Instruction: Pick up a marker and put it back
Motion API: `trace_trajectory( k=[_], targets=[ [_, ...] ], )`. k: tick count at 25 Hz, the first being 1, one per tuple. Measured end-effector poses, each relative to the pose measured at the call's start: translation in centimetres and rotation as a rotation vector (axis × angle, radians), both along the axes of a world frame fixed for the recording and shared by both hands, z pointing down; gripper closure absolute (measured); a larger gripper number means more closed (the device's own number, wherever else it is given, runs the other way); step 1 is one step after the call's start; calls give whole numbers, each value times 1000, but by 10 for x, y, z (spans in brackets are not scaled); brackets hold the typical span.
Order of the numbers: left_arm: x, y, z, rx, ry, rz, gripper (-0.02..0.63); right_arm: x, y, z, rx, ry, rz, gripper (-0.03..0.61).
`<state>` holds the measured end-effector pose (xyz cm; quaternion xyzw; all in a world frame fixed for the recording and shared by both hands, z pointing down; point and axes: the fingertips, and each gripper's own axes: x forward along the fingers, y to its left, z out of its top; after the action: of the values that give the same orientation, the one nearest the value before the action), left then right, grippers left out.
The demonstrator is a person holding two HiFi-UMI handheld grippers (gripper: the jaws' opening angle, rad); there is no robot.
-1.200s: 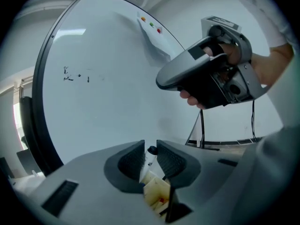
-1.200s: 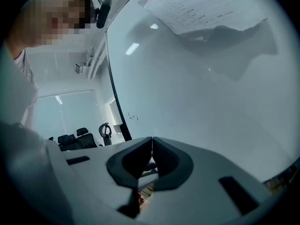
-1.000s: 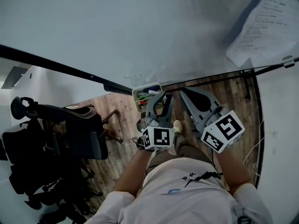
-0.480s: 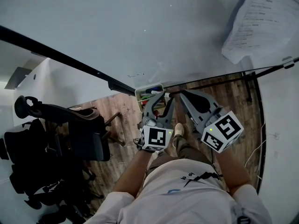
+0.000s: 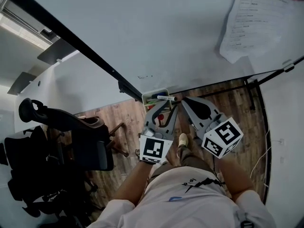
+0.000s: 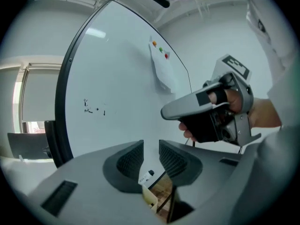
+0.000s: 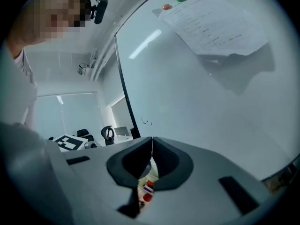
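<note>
A small cream tray (image 5: pixel 144 98) hangs below the whiteboard and holds several markers. A white marker with a black cap (image 5: pixel 165 98) lies across the tray's top. My left gripper (image 5: pixel 166 107) hovers just short of it with its jaws open and nothing between the pads. In the left gripper view the same marker (image 6: pixel 146 176) shows beyond the gap of the left gripper (image 6: pixel 151 154), over the tray (image 6: pixel 149 198). My right gripper (image 5: pixel 185 100) is beside the tray, shut and empty. In its own view the right gripper (image 7: pixel 152 154) shows red-capped markers (image 7: pixel 148 189) past its closed jaws.
The whiteboard (image 5: pixel 156 27) fills the upper head view, with a paper sheet (image 5: pixel 259 18) pinned at its right. Black office chairs (image 5: pixel 61 146) stand on the wood floor at the left. The person's shoe (image 5: pixel 182 139) is under the grippers.
The left gripper's jaws have spread wider and the marker lies free on the tray. The head view has tilted up the whiteboard. The right gripper has hardly moved.
</note>
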<state>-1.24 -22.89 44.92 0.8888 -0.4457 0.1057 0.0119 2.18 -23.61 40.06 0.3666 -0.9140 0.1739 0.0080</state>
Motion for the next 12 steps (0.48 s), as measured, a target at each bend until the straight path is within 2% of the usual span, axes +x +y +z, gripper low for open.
trace_trajectory(
  k=[4, 12],
  targets=[
    [-13, 13, -34, 28, 84, -2, 528, -11, 13, -9, 18, -2, 6, 563],
    [-42, 43, -75, 45, 123, 5, 556, -38, 42, -26, 54, -5, 9, 565]
  ],
)
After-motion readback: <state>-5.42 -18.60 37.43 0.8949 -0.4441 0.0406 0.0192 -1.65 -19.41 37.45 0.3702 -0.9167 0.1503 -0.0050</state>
